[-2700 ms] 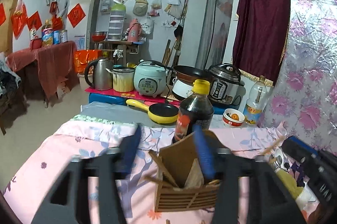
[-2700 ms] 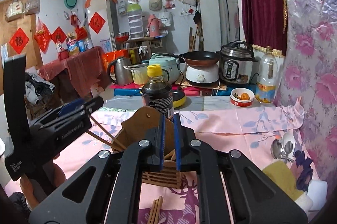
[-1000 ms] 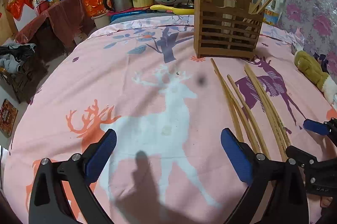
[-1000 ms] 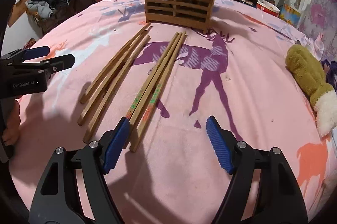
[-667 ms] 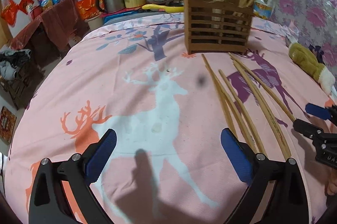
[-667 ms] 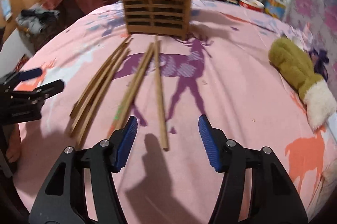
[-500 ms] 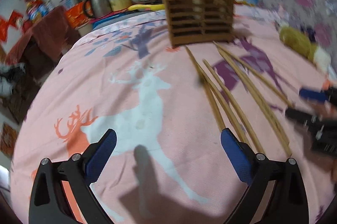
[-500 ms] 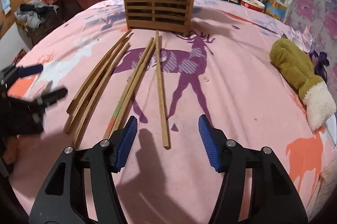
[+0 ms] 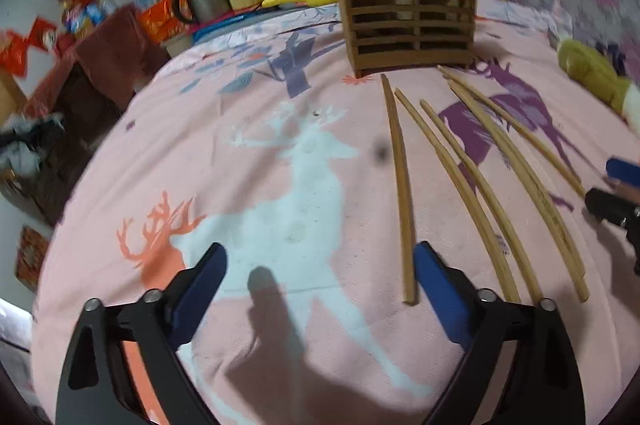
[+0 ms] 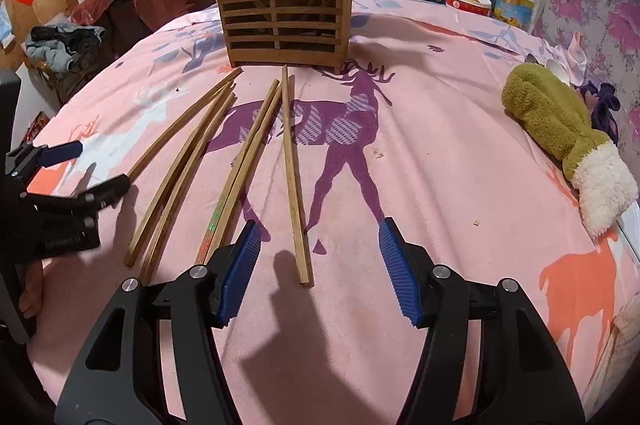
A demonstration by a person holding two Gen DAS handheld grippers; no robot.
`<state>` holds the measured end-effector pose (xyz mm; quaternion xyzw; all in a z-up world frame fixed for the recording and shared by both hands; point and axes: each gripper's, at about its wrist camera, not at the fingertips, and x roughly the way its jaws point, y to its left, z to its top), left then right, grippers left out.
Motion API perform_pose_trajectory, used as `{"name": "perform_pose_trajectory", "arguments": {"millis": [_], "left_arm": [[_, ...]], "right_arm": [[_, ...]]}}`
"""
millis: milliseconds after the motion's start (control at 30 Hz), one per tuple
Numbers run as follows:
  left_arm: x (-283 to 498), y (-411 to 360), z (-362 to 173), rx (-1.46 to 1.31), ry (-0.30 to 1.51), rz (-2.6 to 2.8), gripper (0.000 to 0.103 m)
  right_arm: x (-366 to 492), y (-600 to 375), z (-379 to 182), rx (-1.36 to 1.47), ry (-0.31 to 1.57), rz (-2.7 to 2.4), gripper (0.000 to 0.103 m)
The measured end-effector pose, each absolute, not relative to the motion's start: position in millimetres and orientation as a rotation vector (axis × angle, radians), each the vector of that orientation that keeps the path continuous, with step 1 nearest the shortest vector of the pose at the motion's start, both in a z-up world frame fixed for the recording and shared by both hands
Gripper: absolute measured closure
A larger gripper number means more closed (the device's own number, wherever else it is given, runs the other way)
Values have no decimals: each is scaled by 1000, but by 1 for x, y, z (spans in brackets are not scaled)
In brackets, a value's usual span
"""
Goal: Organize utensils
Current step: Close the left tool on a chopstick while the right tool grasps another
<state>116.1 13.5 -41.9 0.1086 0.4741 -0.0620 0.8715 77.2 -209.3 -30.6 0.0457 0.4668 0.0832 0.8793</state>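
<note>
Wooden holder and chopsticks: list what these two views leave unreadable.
- Wooden holder, right wrist view: contents hidden behind its slats.
- Holder top, left wrist view: cut by the frame edge, blurred.
- Chopstick markings: too small to read.
- Right tool, left wrist view: cut off by the edge.

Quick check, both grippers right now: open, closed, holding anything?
Left gripper: open, empty, above the cloth beside the leftmost chopstick.
Right gripper: open, empty, straddling the near end of a chopstick.
</note>
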Motion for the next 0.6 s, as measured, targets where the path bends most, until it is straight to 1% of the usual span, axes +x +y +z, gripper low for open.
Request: {"name": "perform_pose_trajectory", "arguments": {"millis": [33,100,133,200,233,300,333,367,400,433,600], "left_arm": [[116,14,-41,219,990,-143,16],[113,8,-40,242,977,-162,27],[111,3,-41,264,976,-177,30],[106,-6,-43,295,970,-209,49],[104,-9,-42,303,964,-236,55],[101,-12,-43,295,967,-275,73],[100,-13,-44,290,970,-287,77],[99,-13,-44,283,972,-300,83],[99,-13,-44,281,972,-300,86],[98,-13,-44,280,970,-295,87],[106,0,-45,210,999,-256,88]], "right_arm": [[77,-209,-30,97,972,175,42],[77,-209,-30,96,972,177,42],[77,-208,-30,96,972,179,43],[77,-208,-30,97,972,187,43],[76,-208,-30,98,970,193,43],[76,-207,-29,103,969,210,47],[76,-206,-29,107,973,220,48],[75,-206,-30,112,978,227,51],[75,-206,-31,115,982,232,53],[73,-206,-31,122,986,241,54],[60,-207,-33,110,983,256,59]]}}
